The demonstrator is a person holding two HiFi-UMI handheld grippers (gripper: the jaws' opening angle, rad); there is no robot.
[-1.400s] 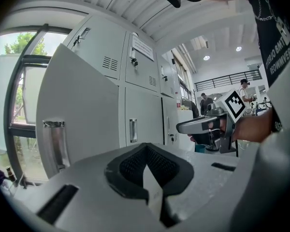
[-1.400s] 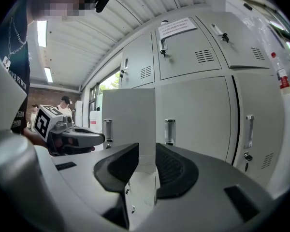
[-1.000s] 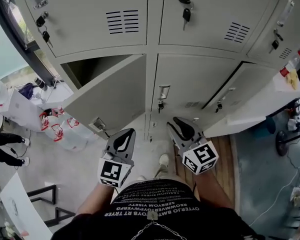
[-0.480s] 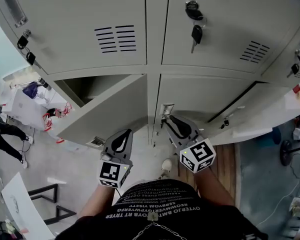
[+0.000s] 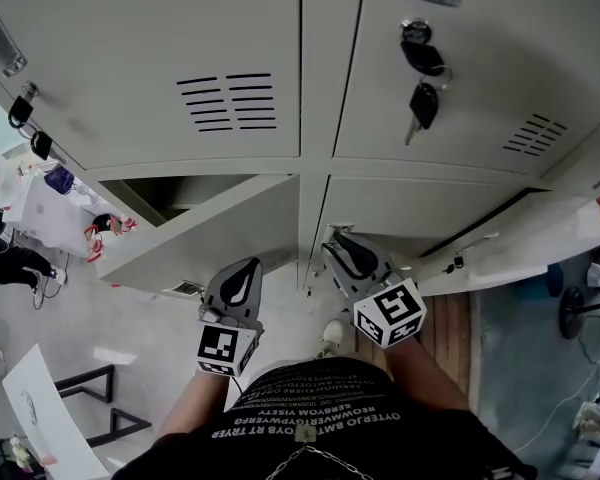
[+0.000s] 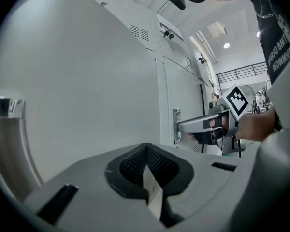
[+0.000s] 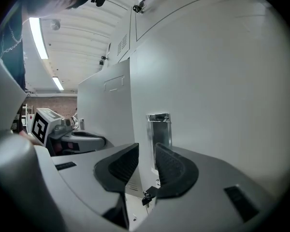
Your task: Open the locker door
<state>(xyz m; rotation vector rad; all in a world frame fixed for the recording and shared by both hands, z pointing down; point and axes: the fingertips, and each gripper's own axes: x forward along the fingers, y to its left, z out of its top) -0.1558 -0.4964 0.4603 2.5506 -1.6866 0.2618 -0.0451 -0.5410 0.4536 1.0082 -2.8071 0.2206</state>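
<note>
Though dull grey, lockers [image 5: 180, 28]; pale floor [image 5: 110, 318].

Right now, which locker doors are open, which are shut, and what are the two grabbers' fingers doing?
Lower left door: swung open.
Lower middle door: shut.
Lower right door: open.
Upper left door: shut.
Upper middle door: shut, keys hanging in its lock.
Left gripper: fingers together, holding nothing.
Right gripper: fingers apart, pointing at the lower middle door's handle, gripping nothing.
</note>
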